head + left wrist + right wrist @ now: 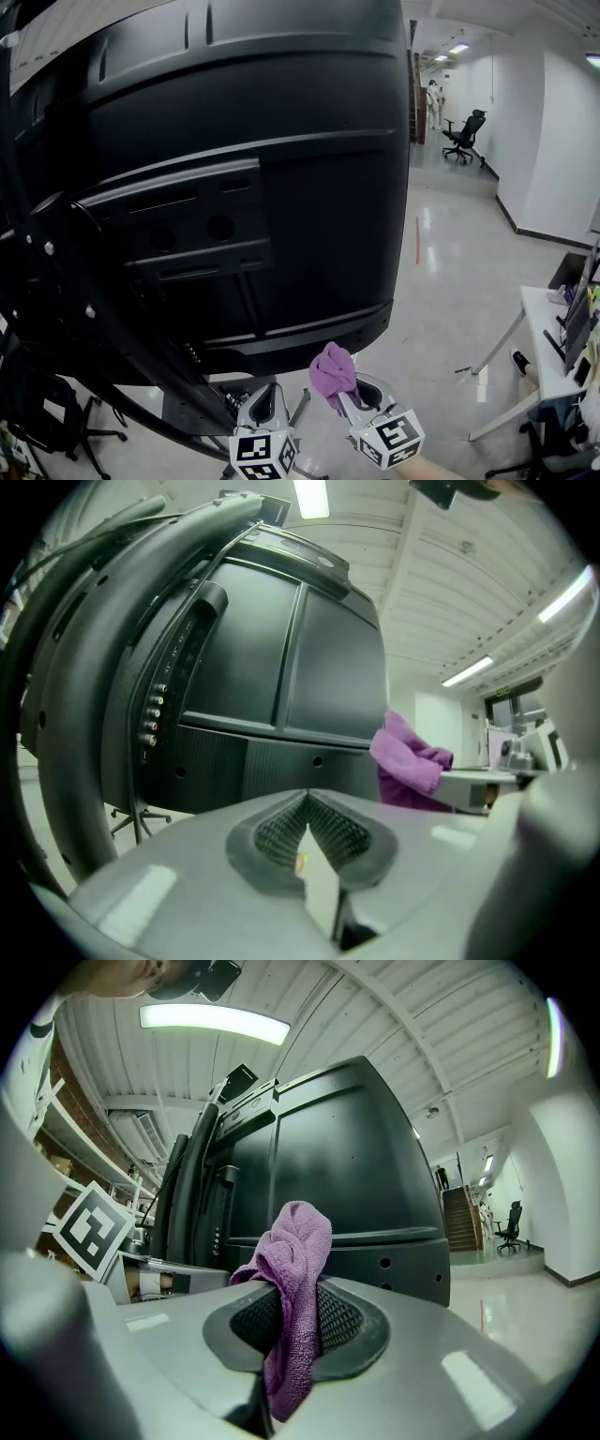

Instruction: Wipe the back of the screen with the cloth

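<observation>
Left tool (pixel 266 394): jaws together, nothing between. Right tool (pixel 354 397), just beside it: jaws clamped on purple cloth (pixel 332 371), bunched past its tips; screen (pixel 244 178), black back, above both.

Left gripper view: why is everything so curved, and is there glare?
Left gripper view: wide-angle lens bows the screen back, corners go black, ceiling light blows out. Right gripper view: same bowing; purple cloth sharp. Head view: floor shines.

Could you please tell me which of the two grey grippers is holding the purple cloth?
The right gripper: the purple fleecy cloth is pinched between its jaws, whereas the left gripper has shut jaws holding nothing.
</observation>
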`<state>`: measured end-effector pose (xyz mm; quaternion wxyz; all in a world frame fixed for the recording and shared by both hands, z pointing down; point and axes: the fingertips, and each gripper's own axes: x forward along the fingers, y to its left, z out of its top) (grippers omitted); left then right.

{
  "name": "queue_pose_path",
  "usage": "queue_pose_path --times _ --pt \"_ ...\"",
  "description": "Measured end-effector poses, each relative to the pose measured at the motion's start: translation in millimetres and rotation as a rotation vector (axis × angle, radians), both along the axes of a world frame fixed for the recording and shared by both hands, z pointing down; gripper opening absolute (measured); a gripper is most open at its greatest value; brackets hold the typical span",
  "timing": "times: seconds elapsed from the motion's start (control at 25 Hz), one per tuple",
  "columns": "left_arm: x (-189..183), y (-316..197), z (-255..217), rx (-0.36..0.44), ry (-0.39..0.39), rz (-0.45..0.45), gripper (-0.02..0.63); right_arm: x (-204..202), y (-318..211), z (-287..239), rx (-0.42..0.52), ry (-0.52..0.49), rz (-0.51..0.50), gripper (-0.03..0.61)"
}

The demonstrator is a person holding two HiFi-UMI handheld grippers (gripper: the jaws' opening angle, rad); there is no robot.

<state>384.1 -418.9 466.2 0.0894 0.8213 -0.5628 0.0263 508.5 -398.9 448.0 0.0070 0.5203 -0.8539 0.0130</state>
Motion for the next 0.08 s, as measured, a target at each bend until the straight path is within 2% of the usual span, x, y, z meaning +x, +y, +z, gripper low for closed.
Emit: queue_pose_path --times 0.08 --pt "-0.1 0.5 0.9 -0.004 -0.001 0.000 0.008 -0.6 1.0 0.8 -0.003 0.006 -0.003 0.058"
